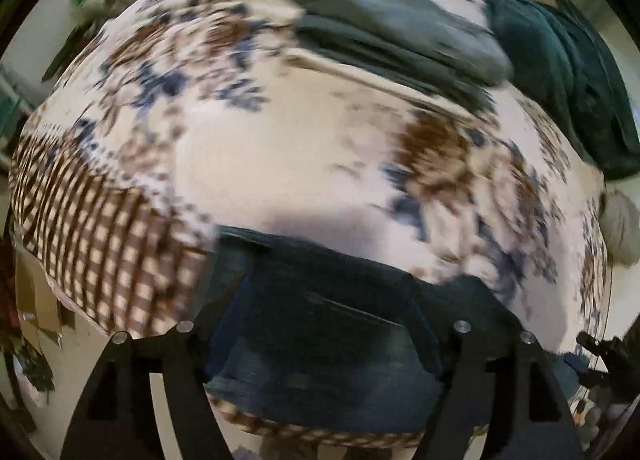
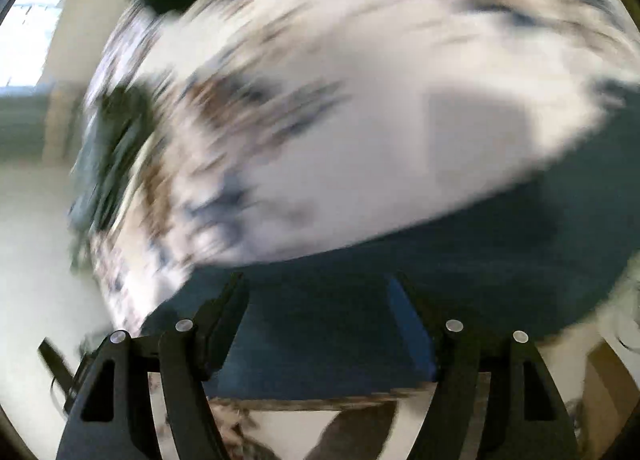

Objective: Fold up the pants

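Denim pants (image 1: 320,340) on floral cloth (image 1: 300,163), both grippers (image 1: 326,300) (image 2: 320,300) apparently open, empty, no legible writing

No text, label, brand or number is readable in either blurred view.

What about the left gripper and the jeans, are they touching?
Cannot tell. In the left wrist view the open left gripper frames the jeans, but its fingertips overlap the blurred denim, so neither contact nor gap shows plainly.
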